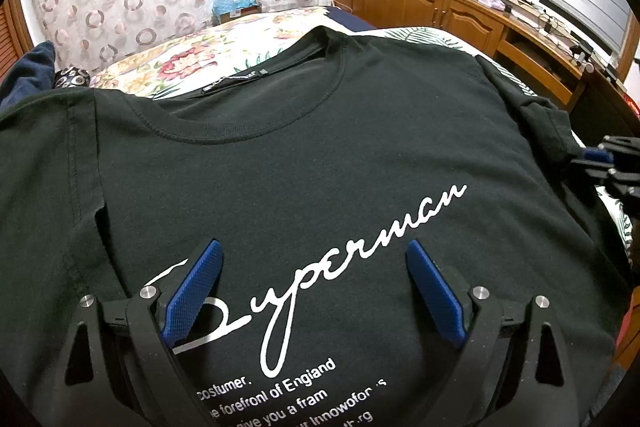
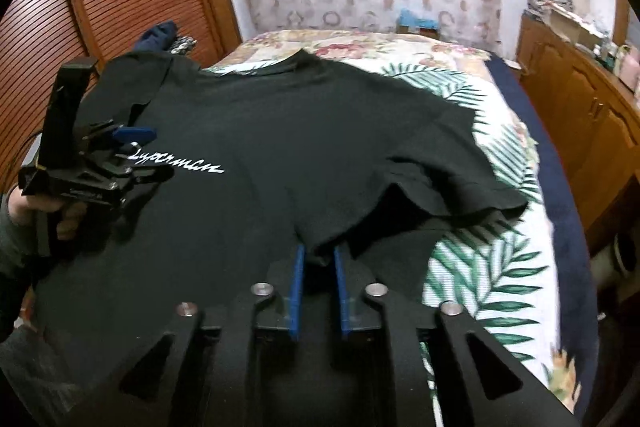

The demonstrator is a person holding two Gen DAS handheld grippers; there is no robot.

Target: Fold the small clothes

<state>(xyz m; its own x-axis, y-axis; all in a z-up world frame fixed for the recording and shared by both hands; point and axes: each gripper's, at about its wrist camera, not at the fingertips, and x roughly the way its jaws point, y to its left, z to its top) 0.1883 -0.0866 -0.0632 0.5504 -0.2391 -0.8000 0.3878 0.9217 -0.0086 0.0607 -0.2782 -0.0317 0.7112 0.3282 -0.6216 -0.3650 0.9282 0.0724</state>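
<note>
R gripper [image 2: 319, 259] is nipped onto a fold of the black tee [image 2: 280, 131] by its side edge; L gripper [image 1: 314, 287] hangs released over the chest print. Tee lies face-up across the bed [image 2: 492, 279], collar twd the far edge. Probably light, limp, non-slip cotton: best pinched at sleeve hem or shoulder seam.

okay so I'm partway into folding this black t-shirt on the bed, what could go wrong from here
1. The right gripper pinches a bunched bit of the black t-shirt near the sleeve; pulling may drag the whole shirt rather than fold it.
2. The left gripper is open above the print, holding nothing, so nothing anchors the shirt on the floral bedspread.
3. The sleeve already lies rumpled; a crooked fold seems likely.
</note>
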